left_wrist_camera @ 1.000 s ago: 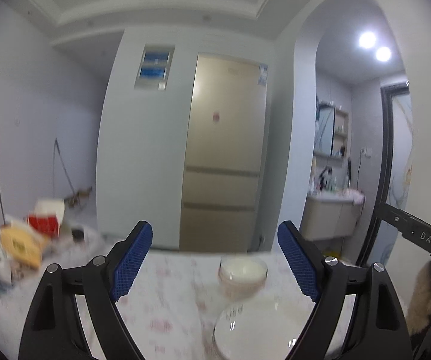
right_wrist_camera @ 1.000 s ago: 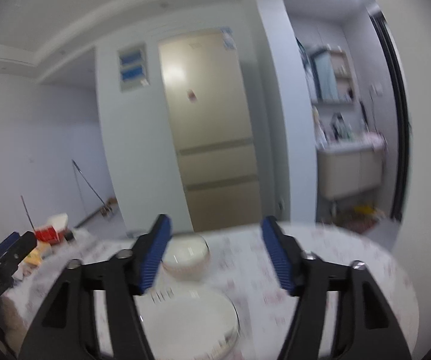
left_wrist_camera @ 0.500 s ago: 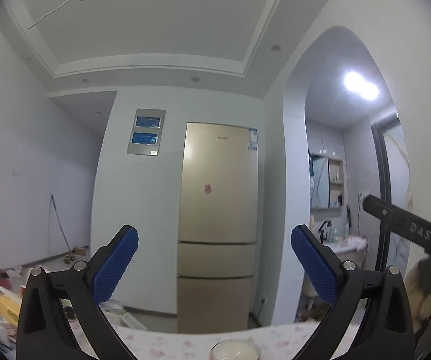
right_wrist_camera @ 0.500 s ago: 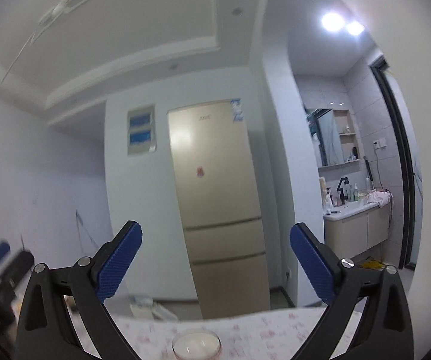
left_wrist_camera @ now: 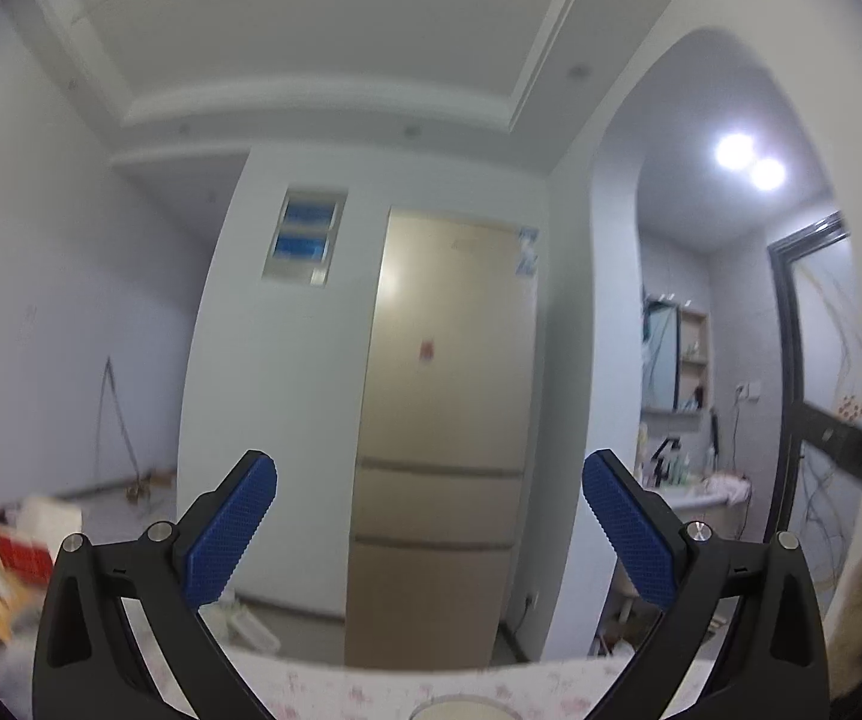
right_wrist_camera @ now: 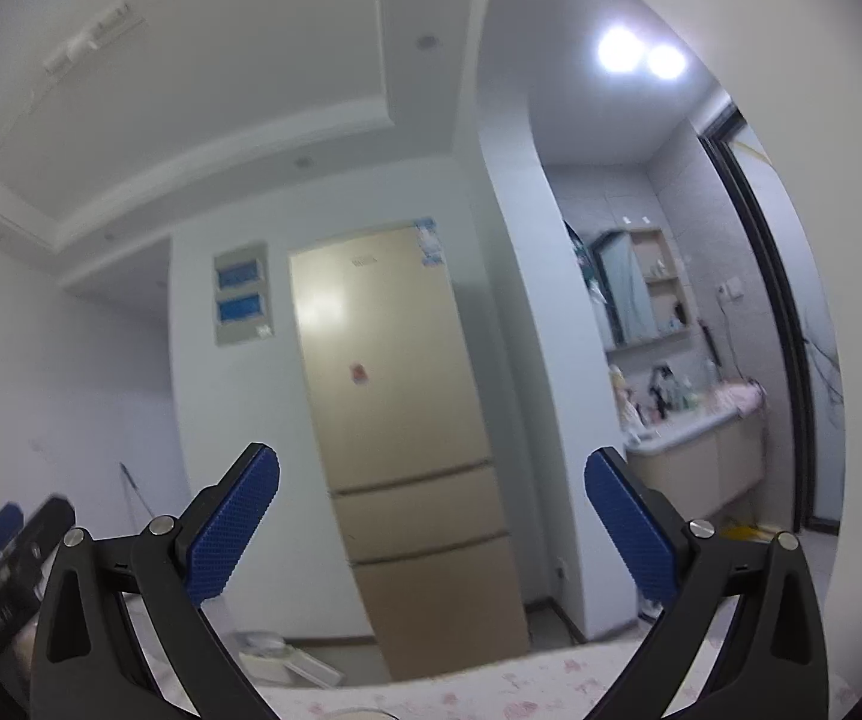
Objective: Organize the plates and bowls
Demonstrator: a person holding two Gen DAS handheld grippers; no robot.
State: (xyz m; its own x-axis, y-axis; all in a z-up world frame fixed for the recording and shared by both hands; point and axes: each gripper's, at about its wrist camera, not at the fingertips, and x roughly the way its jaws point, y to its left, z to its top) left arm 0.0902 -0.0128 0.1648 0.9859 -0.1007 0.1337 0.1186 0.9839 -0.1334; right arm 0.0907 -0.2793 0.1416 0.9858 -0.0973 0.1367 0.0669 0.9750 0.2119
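Both cameras point up at the room, well above the table. My left gripper (left_wrist_camera: pixel 429 483) is open and empty, with blue pads spread wide. Only the rim of a white bowl (left_wrist_camera: pixel 454 711) peeks in at the bottom edge of the left wrist view, below and between the fingers. My right gripper (right_wrist_camera: pixel 431 480) is open and empty too. A sliver of a white bowl rim (right_wrist_camera: pixel 365 714) shows at the bottom edge of the right wrist view. The plates are out of sight.
The floral tablecloth's far edge (left_wrist_camera: pixel 371 690) runs along the bottom, also in the right wrist view (right_wrist_camera: pixel 550 684). A beige fridge (left_wrist_camera: pixel 448 432) stands beyond the table. Clutter of boxes (left_wrist_camera: pixel 5 558) lies at the left. The other gripper's body shows at the right edge (left_wrist_camera: pixel 850 456).
Both grippers tilted up from the table a second ago, losing the plate and most of the bowl. Since half a second ago the views shifted only slightly, with motion blur.
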